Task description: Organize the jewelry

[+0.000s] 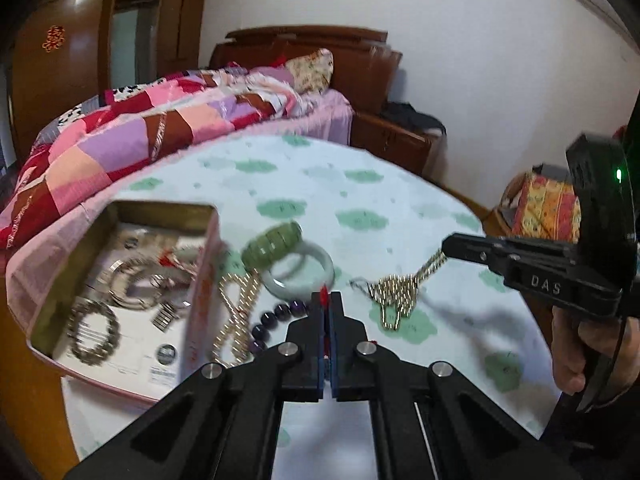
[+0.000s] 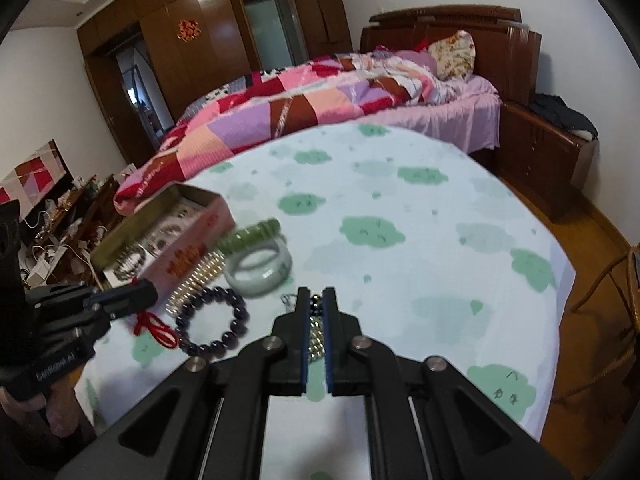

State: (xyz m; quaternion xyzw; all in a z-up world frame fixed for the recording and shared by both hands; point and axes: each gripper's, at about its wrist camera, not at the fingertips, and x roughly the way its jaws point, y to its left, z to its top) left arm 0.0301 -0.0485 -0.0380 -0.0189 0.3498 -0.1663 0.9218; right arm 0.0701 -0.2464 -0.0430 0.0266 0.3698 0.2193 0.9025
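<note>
Bedroom table (image 1: 360, 184): two bangles, one tin (image 1: 120, 292); left tongs (image 1: 329, 300) pinch red cord (image 2: 154, 326), right tongs (image 2: 316, 300) pinch gold chain (image 1: 400, 288).

A round table (image 2: 440, 216) carried a white cloth (image 1: 360, 184) printed with green cloud shapes. Behind it stood a bed (image 2: 460, 120) with a dark wooden headboard (image 2: 472, 28), a pink sheet, a patchwork quilt (image 2: 304, 100) in pink, red, lilac and brown, and a floral pillow (image 2: 452, 54). A brown wooden wardrobe (image 2: 192, 56) covered the far wall, with a red paper ornament (image 2: 189, 30) on one door. A wooden bedside cabinet (image 2: 548, 148) held dark clothing (image 2: 560, 114). Cluttered shelving (image 2: 64, 232) stood at the left edge of the right wrist view. The floor (image 2: 592, 320) was wood.
</note>
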